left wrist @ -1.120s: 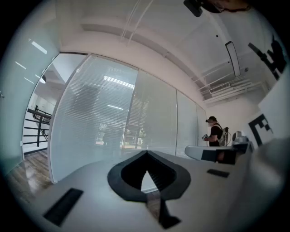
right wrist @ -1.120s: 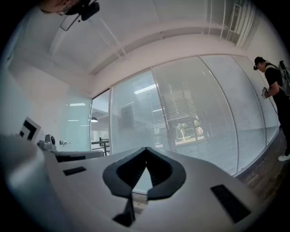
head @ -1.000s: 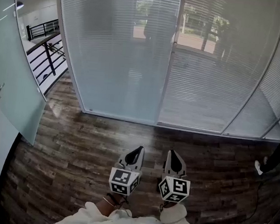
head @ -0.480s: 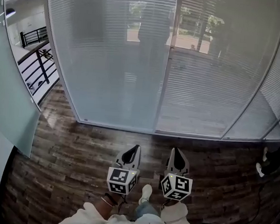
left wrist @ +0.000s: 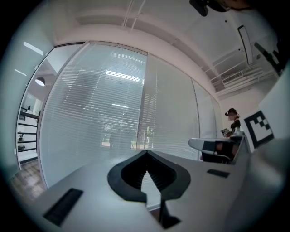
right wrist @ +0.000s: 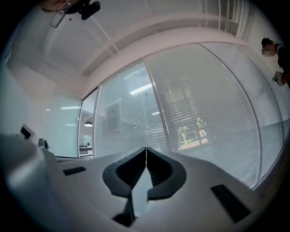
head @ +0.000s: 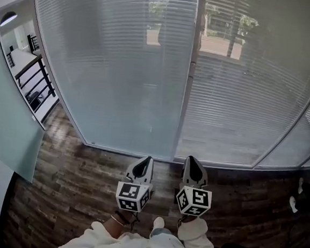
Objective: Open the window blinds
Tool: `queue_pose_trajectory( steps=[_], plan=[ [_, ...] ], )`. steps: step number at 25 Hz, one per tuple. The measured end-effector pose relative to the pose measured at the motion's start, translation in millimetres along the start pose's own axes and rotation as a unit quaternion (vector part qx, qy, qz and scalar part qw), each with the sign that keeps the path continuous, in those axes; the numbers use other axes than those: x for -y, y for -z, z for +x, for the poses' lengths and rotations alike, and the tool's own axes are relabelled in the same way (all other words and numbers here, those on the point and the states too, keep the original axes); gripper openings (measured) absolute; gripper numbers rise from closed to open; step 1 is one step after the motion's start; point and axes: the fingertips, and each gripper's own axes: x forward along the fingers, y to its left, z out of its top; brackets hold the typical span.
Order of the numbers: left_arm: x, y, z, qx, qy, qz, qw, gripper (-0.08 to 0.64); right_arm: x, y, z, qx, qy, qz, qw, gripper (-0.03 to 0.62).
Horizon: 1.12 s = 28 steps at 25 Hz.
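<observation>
White horizontal window blinds (head: pixel 122 64) hang closed across a tall glass wall, split by a vertical frame post (head: pixel 189 75). Trees outside show faintly through the slats. The blinds also fill the left gripper view (left wrist: pixel 95 113) and the right gripper view (right wrist: pixel 199 113). My left gripper (head: pixel 144 163) and right gripper (head: pixel 190 163) are side by side, held level and pointing at the base of the blinds, a short way off. Both are shut with nothing between their jaws, tips touching in the left gripper view (left wrist: pixel 146 153) and the right gripper view (right wrist: pixel 146 148).
A frosted glass door (head: pixel 5 134) stands open at the left, with a black railing (head: pixel 37 81) beyond it. The floor is dark wood planks (head: pixel 68 189). A person (left wrist: pixel 233 119) stands off to the right; someone's shoe (head: pixel 298 199) shows at the right edge.
Both grippers have moved forward together toward the blinds, staying shut. The glass wall now looms larger and its bottom rail lies just ahead of the tips.
</observation>
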Motion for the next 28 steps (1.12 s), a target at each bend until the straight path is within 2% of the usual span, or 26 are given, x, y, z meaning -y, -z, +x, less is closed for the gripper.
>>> queue_pose_trajectory(
  steps=[3, 6, 10, 15, 19, 22, 24, 25, 26, 28],
  plan=[
    [-13, -12, 60, 0.005, -0.006, -0.001, 1.0, -0.003, 28, -5, 57, -0.003, -0.007, 0.004, 1.0, 0.011],
    [-33, -19, 105, 0.004, -0.01, -0.007, 0.9999, -0.003, 48, -6, 107, -0.008, 0.003, -0.004, 1.0, 0.011],
    [-67, -32, 148, 0.006, -0.006, -0.007, 0.9999, -0.003, 57, -9, 169, -0.018, 0.019, -0.027, 0.999, 0.011],
    [-106, -41, 209, 0.013, 0.005, -0.004, 0.9999, -0.003, 68, 2, 237, -0.026, 0.024, -0.033, 0.999, 0.012],
    [-137, -44, 259, 0.013, 0.02, 0.004, 0.9997, -0.003, 75, 5, 300, -0.024, 0.03, -0.035, 0.999, 0.083],
    [-164, -50, 293, 0.007, 0.035, 0.001, 0.9994, -0.003, 76, -15, 356, -0.016, 0.038, -0.084, 0.996, 0.086],
    [-179, -59, 313, 0.008, 0.049, 0.007, 0.9987, -0.003, 77, -38, 394, -0.019, 0.044, -0.164, 0.985, 0.089],
    [-184, -62, 322, 0.009, 0.057, 0.012, 0.9982, -0.003, 79, -48, 410, -0.025, 0.051, -0.218, 0.974, 0.094],
    [-188, -64, 331, 0.01, 0.065, 0.016, 0.9977, -0.002, 83, -58, 424, -0.036, 0.062, -0.278, 0.958, 0.102],
    [-190, -72, 347, 0.012, 0.077, 0.015, 0.9969, -0.003, 93, -76, 444, -0.061, 0.089, -0.403, 0.909, 0.117]
  ],
)
